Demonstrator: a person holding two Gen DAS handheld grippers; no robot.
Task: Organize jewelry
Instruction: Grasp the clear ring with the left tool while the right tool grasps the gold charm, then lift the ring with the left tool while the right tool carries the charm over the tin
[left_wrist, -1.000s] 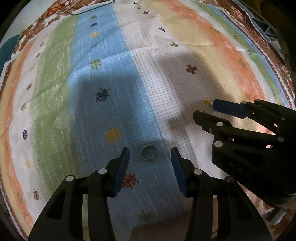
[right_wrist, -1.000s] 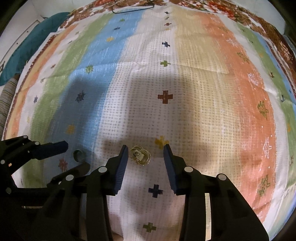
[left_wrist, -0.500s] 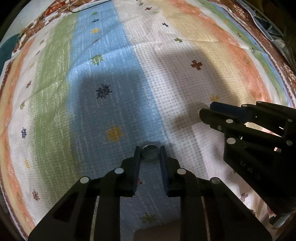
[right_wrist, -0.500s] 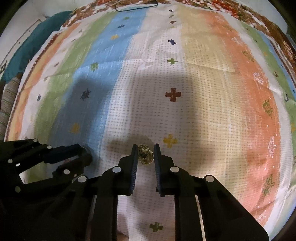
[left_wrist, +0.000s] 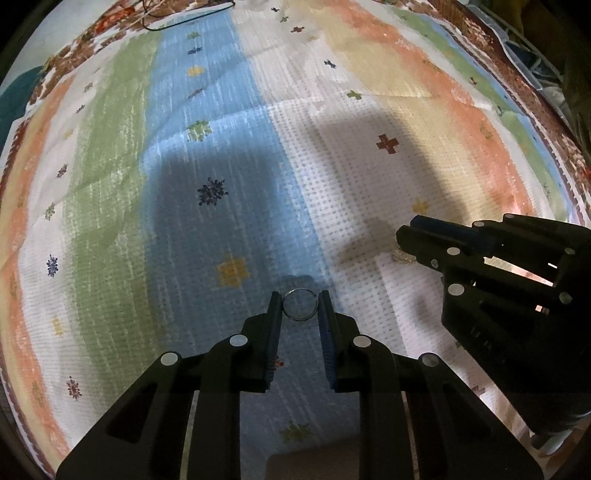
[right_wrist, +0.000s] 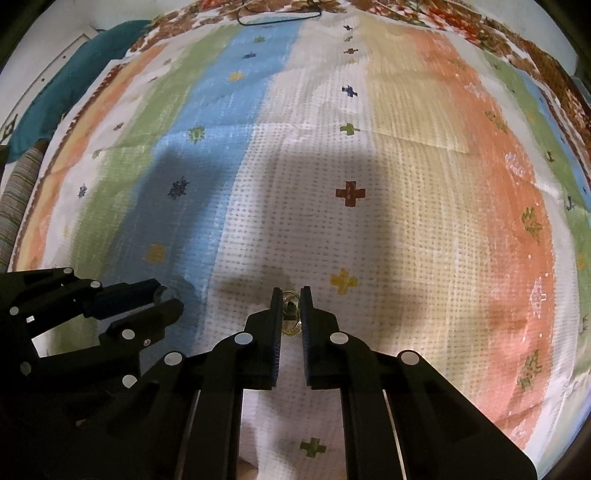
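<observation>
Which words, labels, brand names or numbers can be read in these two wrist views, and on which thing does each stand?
There is no readable text in either view.
The striped cloth carries only woven crosses and star motifs, no letters.
The left gripper and right gripper show no legible marking.
The plain ring and the gold piece are too small to show any engraving.

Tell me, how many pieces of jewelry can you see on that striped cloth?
2. A plain silver ring sits between the left gripper fingers, on the blue stripe. A gold ornate piece is pinched in the right gripper, on the white stripe. Others may lie outside the view.
</observation>
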